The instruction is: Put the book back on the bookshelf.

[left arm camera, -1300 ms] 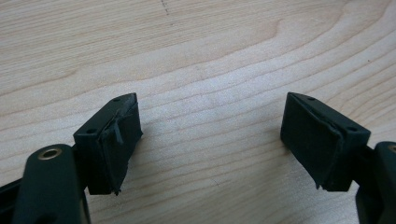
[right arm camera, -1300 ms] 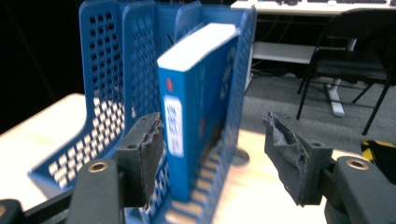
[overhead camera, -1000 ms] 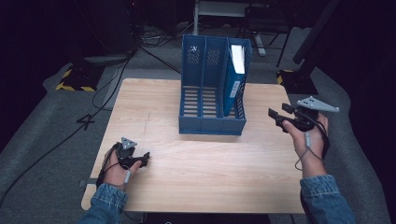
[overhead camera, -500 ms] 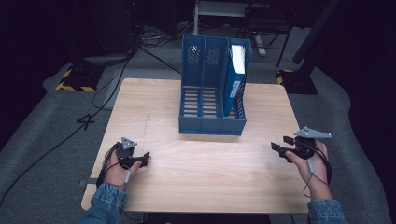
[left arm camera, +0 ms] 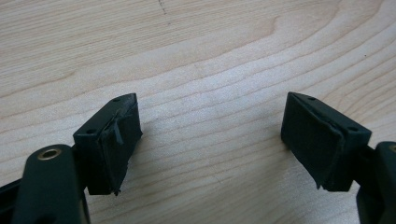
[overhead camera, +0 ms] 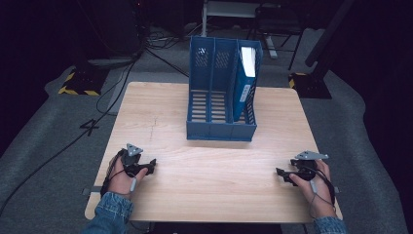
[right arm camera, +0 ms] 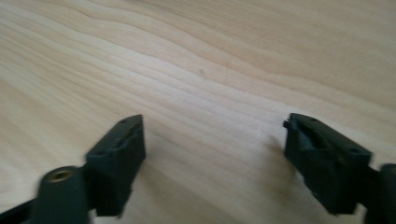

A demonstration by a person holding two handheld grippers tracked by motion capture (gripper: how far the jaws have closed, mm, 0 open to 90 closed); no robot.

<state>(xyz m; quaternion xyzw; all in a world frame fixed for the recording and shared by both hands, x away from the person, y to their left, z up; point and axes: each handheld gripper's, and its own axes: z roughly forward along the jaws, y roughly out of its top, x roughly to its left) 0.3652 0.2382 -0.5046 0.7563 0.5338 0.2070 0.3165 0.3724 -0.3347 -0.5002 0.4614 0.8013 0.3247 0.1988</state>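
Both hands rest low at the near edge of the wooden table, one at each side. Left gripper: jaws spread wide, nothing between them, bare wood grain under the pads. Right gripper: jaws have just been opening and stand apart with nothing between them; only tabletop shows past its fingertips.

Item in hand, by judgement: the blue binder, standing in the rightmost slot of the blue three-slot file rack at the far middle of the table, well apart from both grippers. The other two slots look empty.

Binder orientation: stands on edge, long axis roughly vertical, tilted a little within its slot. White-labelled spine faces the near side, toward the person; top edge rises above the rack wall.

Step in hand, as judged: hands parked, binder seated, so this reads as the settling end of a placement.

To do it well:
- keep both grippers open and low, clear of the rack front
- check that the binder leans on the slot wall and does not tip outward
- if it needs straightening, approach from the right side and pinch the exposed top of the spine, not the rack lattice.
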